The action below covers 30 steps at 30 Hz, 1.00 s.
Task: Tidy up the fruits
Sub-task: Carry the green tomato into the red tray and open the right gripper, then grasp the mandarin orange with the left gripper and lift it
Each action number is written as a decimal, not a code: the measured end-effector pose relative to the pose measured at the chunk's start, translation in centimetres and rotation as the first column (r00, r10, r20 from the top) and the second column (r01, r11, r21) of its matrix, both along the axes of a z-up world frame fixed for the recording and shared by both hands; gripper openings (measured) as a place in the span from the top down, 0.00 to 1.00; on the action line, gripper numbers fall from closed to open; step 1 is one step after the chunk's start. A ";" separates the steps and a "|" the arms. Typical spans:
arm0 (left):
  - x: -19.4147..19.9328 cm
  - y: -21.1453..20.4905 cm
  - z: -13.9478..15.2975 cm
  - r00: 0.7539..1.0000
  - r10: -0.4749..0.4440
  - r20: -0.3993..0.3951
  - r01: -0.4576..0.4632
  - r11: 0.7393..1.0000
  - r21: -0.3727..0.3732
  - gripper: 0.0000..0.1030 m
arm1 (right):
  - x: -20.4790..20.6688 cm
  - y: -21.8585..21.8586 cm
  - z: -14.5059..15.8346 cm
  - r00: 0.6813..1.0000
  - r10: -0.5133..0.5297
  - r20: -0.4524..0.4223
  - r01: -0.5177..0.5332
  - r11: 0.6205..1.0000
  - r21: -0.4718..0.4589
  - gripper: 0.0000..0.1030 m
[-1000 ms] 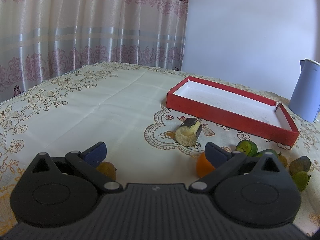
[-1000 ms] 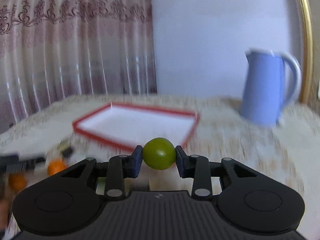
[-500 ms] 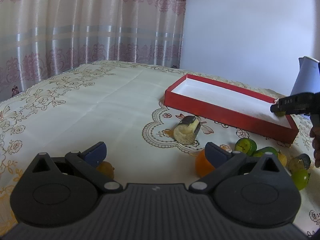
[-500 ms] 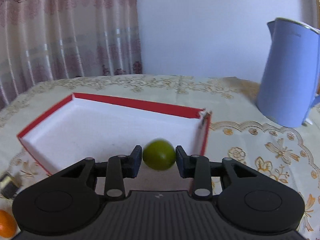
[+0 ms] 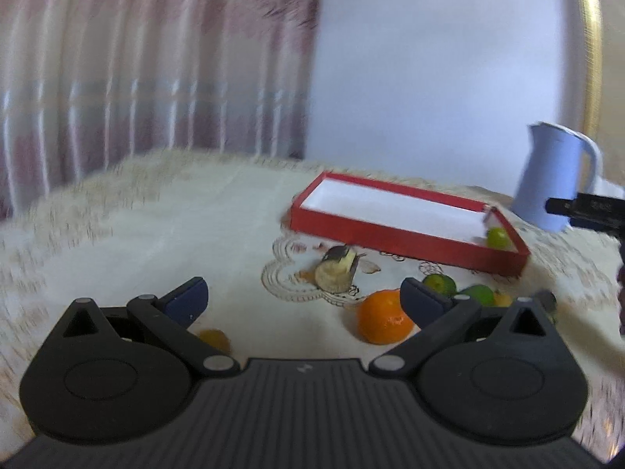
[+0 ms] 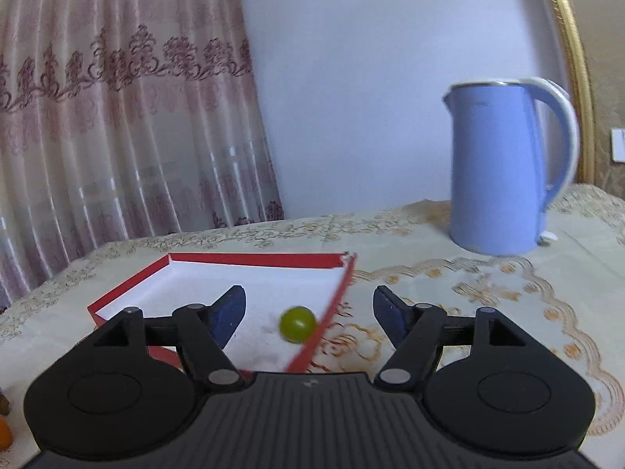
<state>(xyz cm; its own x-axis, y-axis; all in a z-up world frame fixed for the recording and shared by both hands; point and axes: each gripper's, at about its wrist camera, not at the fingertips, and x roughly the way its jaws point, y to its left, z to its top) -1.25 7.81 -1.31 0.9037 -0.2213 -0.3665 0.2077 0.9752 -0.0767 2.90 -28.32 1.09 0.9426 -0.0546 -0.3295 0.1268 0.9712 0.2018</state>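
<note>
The right gripper [image 6: 308,310] fills the bottom of its own view with its jaws spread; they have just been opening, and nothing is pressed between them. Its two blue pads [image 6: 228,312] stand well apart, one over the white floor of the red box [image 6: 129,287], the other over the tablecloth [image 6: 488,293] to the right of the box wall. Ahead of the gap, a little below the middle of the frame, a small green fruit [image 6: 297,323] lies loose inside the box, just beside the right-hand wall. Further out, in the right half of the picture, a blue kettle [image 6: 504,168] stands upright on the cloth, with a patterned curtain [image 6: 117,125] filling the left side. The left gripper [image 5: 302,301] is open too, its pads wide apart and holding nothing. In its blurred view an orange [image 5: 381,322] sits on the cloth just beside the right pad, and a smaller orange fruit [image 5: 215,339] peeks out below the left pad. Beyond them a cut piece of banana [image 5: 338,269] lies near the middle of the frame, and more green fruits [image 5: 441,284] cluster at the lower right. The box stretches across the centre right of this view, with the green fruit in its right-hand corner.
</note>
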 end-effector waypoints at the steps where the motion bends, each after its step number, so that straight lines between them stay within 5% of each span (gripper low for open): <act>1: -0.5 0.4 0.2 1.000 -0.022 0.017 0.022 1.000 0.023 0.00 | -0.2 -0.4 -0.2 1.000 -0.004 0.001 0.004 1.000 0.020 0.30; 7: -3.5 2.8 1.2 0.993 -0.088 0.077 0.081 0.993 0.083 0.00 | -0.2 -1.3 -0.5 1.000 0.020 0.004 -0.020 0.997 0.080 0.30; 17: -5.7 -0.4 -1.5 0.993 -0.112 -0.025 0.115 0.968 0.223 0.01 | -0.3 -1.6 -1.1 0.999 0.037 -0.002 -0.037 0.993 0.109 0.30; 20: -4.1 -1.0 -2.2 0.993 -0.070 -0.099 0.090 0.972 0.215 0.16 | -0.3 -1.6 -1.1 0.999 0.037 -0.002 -0.036 0.994 0.107 0.30; 25: -2.2 -1.1 -2.5 0.986 -0.048 -0.157 0.075 0.983 0.170 0.22 | -0.3 -1.5 -1.2 0.999 0.043 -0.008 -0.042 0.993 0.106 0.30; 30: -1.2 -1.4 -2.9 0.980 -0.049 -0.194 0.081 0.984 0.161 0.41 | -0.2 -1.5 -1.3 0.999 0.052 -0.010 -0.051 0.994 0.099 0.30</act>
